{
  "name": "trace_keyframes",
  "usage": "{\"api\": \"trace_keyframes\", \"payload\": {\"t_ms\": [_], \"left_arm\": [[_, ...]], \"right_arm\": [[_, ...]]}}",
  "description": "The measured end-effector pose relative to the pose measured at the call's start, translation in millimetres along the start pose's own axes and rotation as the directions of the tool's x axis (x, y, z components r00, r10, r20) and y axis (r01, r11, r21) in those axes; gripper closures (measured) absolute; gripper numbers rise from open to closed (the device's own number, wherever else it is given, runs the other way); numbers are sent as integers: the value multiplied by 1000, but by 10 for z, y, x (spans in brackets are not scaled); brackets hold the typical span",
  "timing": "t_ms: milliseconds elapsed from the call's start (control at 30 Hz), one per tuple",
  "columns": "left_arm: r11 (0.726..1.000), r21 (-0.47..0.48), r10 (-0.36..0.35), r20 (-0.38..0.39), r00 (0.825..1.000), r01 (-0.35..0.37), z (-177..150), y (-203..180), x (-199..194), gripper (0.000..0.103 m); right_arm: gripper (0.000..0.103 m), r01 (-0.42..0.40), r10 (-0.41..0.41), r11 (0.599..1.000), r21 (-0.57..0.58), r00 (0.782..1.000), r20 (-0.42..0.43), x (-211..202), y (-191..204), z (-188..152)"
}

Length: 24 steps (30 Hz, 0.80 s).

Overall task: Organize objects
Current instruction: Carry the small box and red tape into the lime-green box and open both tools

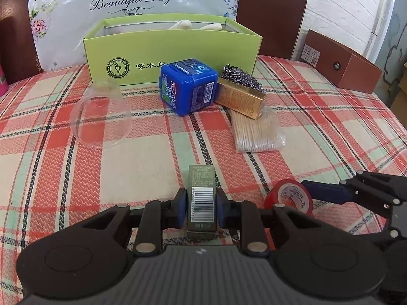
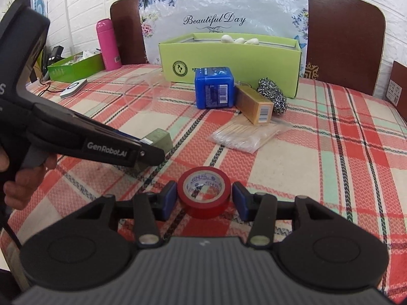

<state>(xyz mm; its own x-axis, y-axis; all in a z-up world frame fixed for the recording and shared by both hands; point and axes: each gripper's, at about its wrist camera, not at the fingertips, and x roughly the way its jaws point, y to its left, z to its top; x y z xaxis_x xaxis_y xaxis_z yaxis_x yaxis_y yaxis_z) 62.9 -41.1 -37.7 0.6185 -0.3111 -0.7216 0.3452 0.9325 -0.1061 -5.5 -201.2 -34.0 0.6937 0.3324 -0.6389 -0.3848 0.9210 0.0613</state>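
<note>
Between the right gripper's [image 2: 204, 196] pads sits the tape [image 2: 203, 192], apparently pinched (light, stiff, best held across its rim), while the left gripper [image 1: 201, 206] clamps the box [image 1: 201, 203].

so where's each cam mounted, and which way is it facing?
Left wrist: on the left gripper, looking down along its fingers over the plaid table toward the green box; pads clamp a small olive box; right gripper's finger enters at right.
Right wrist: on the right gripper, same heading; red tape roll sits between its pads; a hand holds the left gripper at left.
Shared: blue container, gold box, steel scourer.
</note>
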Motion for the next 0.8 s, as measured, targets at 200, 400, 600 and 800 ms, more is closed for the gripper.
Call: {"api": "trace_keyframes", "payload": {"t_ms": [200,400,600,800], "left_arm": [[1000,0,-1,2,1000,1,12,-5,8,79],[1000,4,-22,10,1000,22,26,8,-78,79],[998,33,-48,117,992,44,240,30,-407,79],[999,32,-21,247,969,13,694,180,-694,79]], "right_arm": [[56,7,-7,1000,-3,1000,-18,61,18,4],[57,-2,2,1000,-1,1000,-12,18,22,52],[57,-26,28,999,-28,995,94,-194,-20,408],[57,-32,43,998,-55,976,215,-248,-60,957]]}}
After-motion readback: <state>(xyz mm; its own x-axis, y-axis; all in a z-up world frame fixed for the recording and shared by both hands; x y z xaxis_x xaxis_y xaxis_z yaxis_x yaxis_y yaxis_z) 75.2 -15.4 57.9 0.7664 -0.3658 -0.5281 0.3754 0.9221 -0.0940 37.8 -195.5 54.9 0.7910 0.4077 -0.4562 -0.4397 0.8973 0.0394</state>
